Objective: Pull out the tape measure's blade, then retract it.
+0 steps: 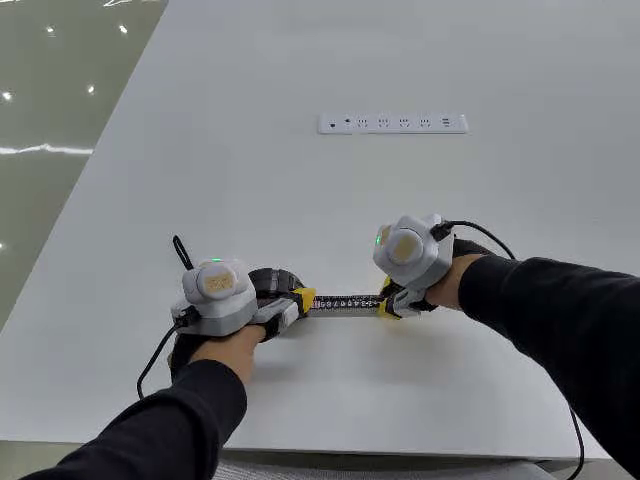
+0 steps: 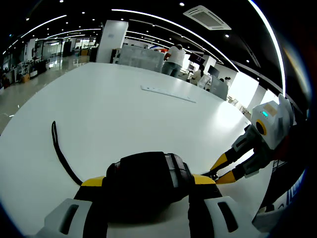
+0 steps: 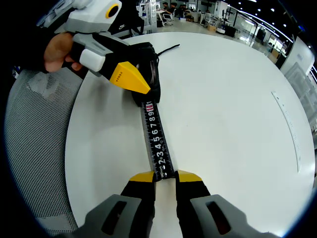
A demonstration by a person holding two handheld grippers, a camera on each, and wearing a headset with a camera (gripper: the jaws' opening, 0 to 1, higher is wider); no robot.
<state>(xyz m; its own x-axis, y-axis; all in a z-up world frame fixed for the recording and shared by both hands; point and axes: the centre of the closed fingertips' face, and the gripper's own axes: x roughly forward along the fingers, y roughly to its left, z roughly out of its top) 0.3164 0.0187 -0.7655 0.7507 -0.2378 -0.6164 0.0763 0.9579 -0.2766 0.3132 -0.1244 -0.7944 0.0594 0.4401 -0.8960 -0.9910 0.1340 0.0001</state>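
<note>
Head view: the tape measure case (image 1: 280, 285) is mostly covered by the left gripper (image 1: 292, 303), and that gripper's far jaw is hidden behind it. Markings on the blade (image 1: 345, 301) are too small to be read there. In the right gripper view, the blade's hook end is hidden btw. the closed tips of the right gripper (image 3: 164, 176). Left gripper view: the case's lower part is cut off by jaws & frame edge, and one end of the black cord (image 2: 59, 148) is lost behind it. Socket details on the power strip (image 1: 392, 124) can't be made out.

table (image 1: 300, 80) looked white, matt, smooth | tape measure case (image 2: 148, 183) looked black plastic, faintly shiny | blade (image 3: 157, 144) looked smooth, printed, slightly glossy | far-left floor (image 1: 60, 150) was glossy, mirror-like | near chair mesh (image 3: 39, 148) looked woven, grey
</note>
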